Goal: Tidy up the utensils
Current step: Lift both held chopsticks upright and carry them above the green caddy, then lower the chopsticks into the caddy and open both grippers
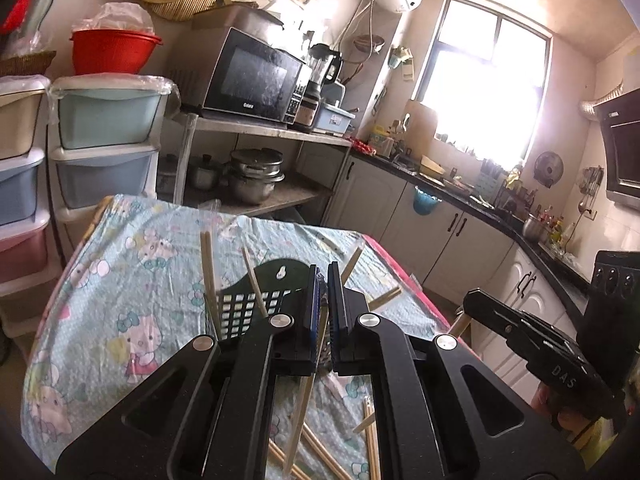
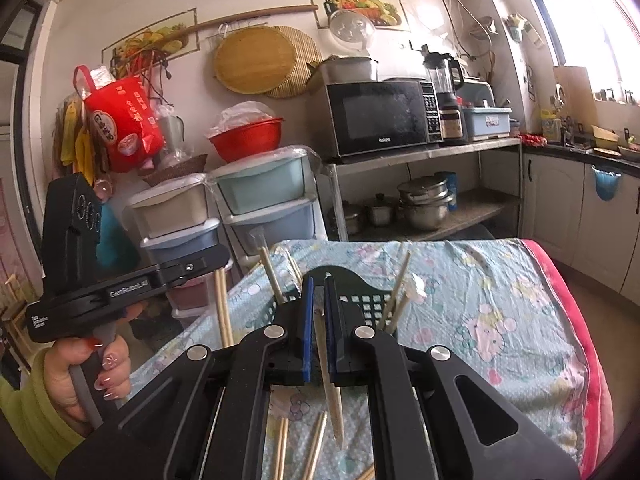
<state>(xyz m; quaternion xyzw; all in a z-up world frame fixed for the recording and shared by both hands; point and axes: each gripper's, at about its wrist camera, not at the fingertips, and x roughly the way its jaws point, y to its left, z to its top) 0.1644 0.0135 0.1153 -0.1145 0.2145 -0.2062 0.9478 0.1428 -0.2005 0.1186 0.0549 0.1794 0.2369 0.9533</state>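
Observation:
A black plastic utensil basket stands on the cartoon-print tablecloth with several wooden chopsticks upright in it; it also shows in the right wrist view. My left gripper is shut on a chopstick that hangs down beside the basket. My right gripper is shut on another chopstick, tip pointing down, just in front of the basket. Loose chopsticks lie on the cloth below both grippers.
Stacked plastic drawers stand beyond the table's far left. A metal shelf holds a microwave and pots. White cabinets and a counter run along the right. The table's red edge lies right.

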